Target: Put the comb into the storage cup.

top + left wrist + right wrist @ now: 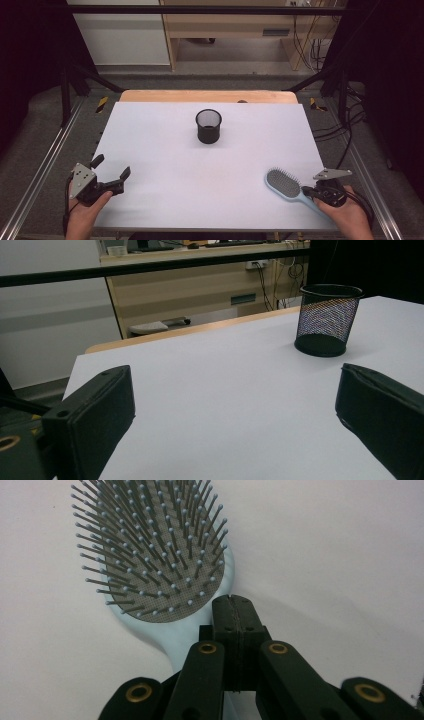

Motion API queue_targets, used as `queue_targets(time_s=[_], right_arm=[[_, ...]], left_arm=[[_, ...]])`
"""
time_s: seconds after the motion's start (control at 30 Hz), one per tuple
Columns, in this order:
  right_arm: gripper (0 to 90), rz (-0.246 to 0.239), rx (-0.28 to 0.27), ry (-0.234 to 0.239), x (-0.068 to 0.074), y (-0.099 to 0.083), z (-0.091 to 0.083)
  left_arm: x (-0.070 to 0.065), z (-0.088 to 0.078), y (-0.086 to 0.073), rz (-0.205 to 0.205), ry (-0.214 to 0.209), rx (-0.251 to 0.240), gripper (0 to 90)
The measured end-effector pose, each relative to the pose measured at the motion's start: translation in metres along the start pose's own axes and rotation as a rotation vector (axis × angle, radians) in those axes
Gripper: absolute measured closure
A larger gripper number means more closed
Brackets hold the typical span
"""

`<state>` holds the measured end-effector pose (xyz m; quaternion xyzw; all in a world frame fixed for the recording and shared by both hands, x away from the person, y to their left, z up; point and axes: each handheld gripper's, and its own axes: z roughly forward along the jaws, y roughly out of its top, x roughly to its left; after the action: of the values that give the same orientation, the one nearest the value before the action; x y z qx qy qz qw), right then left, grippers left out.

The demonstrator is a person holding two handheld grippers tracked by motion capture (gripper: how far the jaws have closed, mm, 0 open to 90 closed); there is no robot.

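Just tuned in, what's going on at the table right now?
A person holds a gripper in each hand. The right gripper is shut above the handle of a light blue hairbrush lying bristles-up at the table's near right; whether it grips the handle is unclear. The left gripper is open and empty. A black mesh cup stands mid-table.

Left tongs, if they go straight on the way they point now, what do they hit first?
Probably nothing: the left tongs stand open over bare table, and the mesh cup sits right of their line.
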<state>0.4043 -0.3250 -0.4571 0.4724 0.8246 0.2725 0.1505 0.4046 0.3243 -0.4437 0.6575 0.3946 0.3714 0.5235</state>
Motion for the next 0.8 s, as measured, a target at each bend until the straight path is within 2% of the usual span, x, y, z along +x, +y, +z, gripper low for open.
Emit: queue_targets(time_s=[0.13, 0.33, 0.37, 0.47, 0.6, 0.63, 0.8], right_arm=[[90.0, -0.001, -0.007, -0.002, -0.001, 0.0, 0.0], [89.0, -0.008, -0.085, -0.023, -0.002, -0.001, -0.009], [85.9, -0.009, -0.109, -0.016, -0.002, -0.001, -0.013], [82.7, -0.026, -0.128, -0.004, 0.0, -0.002, -0.017], [71.2, -0.052, -0.148, 0.024, 0.003, -0.004, -0.023], [66.0, -0.057, -0.154, 0.032, 0.005, -0.004, -0.023], [45.7, -0.087, -0.137, 0.06, 0.009, -0.007, -0.023]], left_arm=[[0.0, 0.0, 0.0, 0.002, -0.001, 0.0, 2.6], [-0.001, 0.0, 0.0, 0.005, -0.002, 0.0, 2.6], [-0.001, 0.0, 0.0, 0.005, -0.002, 0.001, 2.6], [-0.001, 0.0, 0.0, 0.005, -0.001, 0.002, 2.6], [-0.001, 0.0, 0.0, 0.005, -0.001, 0.001, 2.6], [-0.001, 0.0, 0.0, 0.005, 0.0, 0.002, 2.6], [-0.001, -0.001, 0.0, 0.005, 0.0, 0.0, 2.6]])
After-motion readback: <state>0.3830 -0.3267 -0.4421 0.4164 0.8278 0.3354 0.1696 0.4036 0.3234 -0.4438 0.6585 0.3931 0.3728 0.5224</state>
